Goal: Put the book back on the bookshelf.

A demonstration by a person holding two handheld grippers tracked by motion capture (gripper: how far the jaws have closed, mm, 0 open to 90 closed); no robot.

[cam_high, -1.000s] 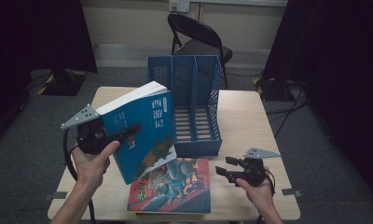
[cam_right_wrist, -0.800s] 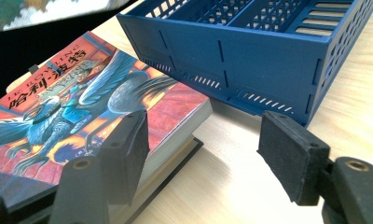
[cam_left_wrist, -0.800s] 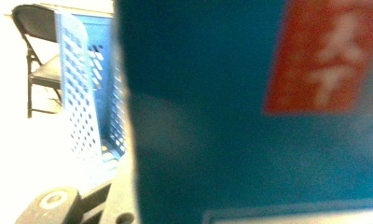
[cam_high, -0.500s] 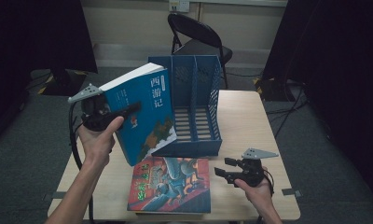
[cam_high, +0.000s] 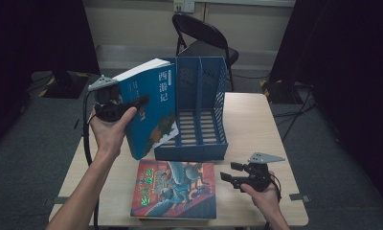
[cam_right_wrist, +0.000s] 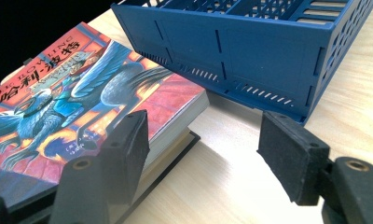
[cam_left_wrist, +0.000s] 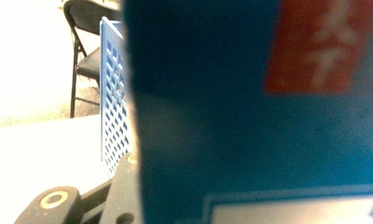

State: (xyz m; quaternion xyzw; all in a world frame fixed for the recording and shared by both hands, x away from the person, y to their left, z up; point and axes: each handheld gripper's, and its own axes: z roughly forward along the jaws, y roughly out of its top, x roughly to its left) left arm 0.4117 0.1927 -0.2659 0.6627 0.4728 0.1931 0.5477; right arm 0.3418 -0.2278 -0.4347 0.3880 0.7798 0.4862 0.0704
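Above the table's left side, left tool (cam_high: 127, 106) raised, clamping blue book (cam_high: 153, 112), right tool (cam_high: 233, 171) open, empty.

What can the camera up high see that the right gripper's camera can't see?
The high view alone gives the left gripper holding up the blue book, the chair, and the person's arms. The right gripper view alone gives a close look at a darker book lying under the red book. Both share the red book, the blue file rack and the right gripper with its jaws open, holding nothing.
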